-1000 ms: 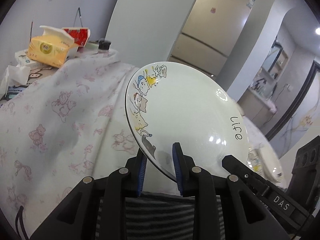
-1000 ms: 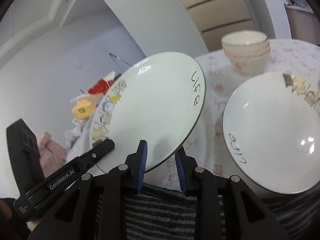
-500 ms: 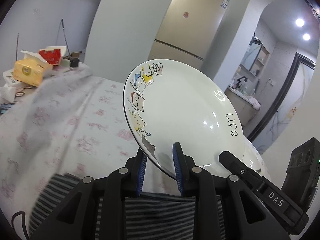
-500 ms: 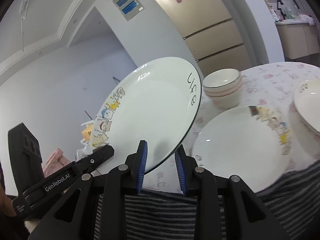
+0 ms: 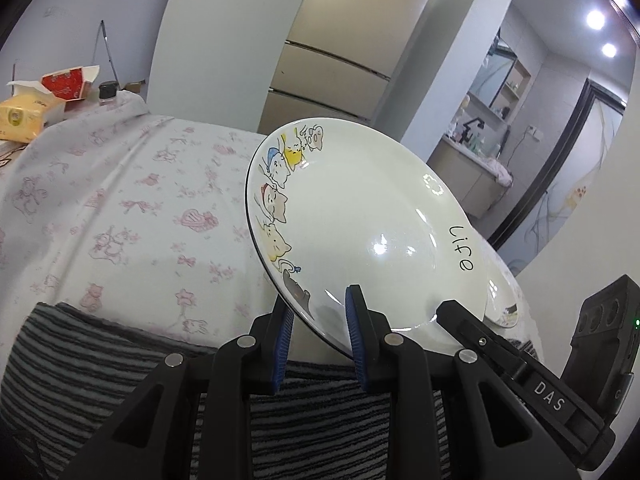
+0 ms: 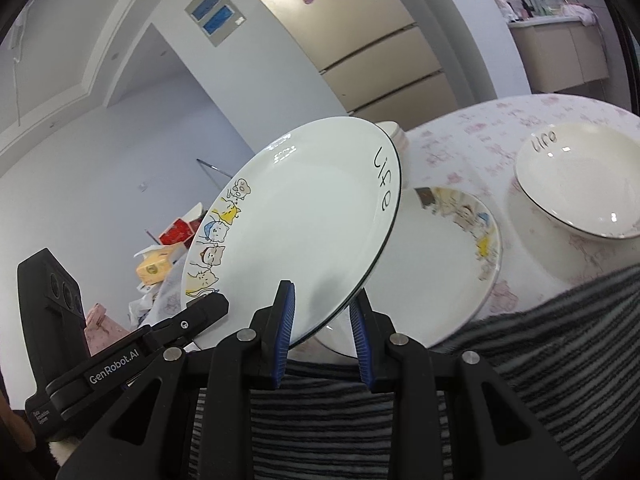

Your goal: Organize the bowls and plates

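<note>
A white plate (image 5: pixel 360 224) with cartoon cats and the word "Life" is held tilted above the table by both grippers. My left gripper (image 5: pixel 316 316) is shut on its near rim by the cats. My right gripper (image 6: pixel 322 312) is shut on the same plate (image 6: pixel 296 224) at the opposite rim. A second cat plate (image 6: pixel 440 264) lies flat on the table just behind and right of it. A deeper white bowl (image 6: pixel 580 184) stands further right. Stacked bowls (image 6: pixel 396 136) peek out behind the held plate.
The table (image 5: pixel 120 208) has a white cloth with pink prints and a grey striped cloth (image 5: pixel 120 344) along its near edge. Tissue boxes (image 5: pixel 24 112) and a red box (image 5: pixel 66 82) sit at the far left. A fridge (image 5: pixel 336 52) stands behind.
Both grippers have carried the held plate to the right over the table; the flat cat plate and the deep bowl now show further left in the right wrist view.
</note>
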Demonstrator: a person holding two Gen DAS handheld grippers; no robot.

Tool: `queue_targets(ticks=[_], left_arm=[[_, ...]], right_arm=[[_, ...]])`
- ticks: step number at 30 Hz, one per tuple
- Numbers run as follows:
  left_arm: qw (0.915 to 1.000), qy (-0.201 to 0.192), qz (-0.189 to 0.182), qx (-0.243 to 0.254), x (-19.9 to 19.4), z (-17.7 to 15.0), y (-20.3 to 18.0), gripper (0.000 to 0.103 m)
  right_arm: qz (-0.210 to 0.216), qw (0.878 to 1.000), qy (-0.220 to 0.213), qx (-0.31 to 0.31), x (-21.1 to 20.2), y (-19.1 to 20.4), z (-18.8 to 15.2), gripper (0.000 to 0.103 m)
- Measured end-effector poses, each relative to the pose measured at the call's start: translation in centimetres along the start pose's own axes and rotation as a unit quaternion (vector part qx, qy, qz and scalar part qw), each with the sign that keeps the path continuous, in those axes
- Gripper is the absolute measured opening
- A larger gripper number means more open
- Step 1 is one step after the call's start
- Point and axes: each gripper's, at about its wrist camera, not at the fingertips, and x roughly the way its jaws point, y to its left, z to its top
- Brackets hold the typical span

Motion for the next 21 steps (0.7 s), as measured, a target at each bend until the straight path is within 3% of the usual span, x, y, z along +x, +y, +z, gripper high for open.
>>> queue_targets(ticks=[17, 21], left_arm=[[0.9984, 0.054, 0.017, -0.003, 3.9, -1.4, 0.8, 0.03], [0.998, 0.061, 0.016, -0.007, 4.2, -1.5, 0.9, 0.03]], right_arm=[[-0.037, 0.996, 0.073, 0.035, 3.2, -2.2, -1.0, 0.027], [-0.042, 0.996, 0.072, 0.034, 3.3, -2.2, -1.0, 0.027]])
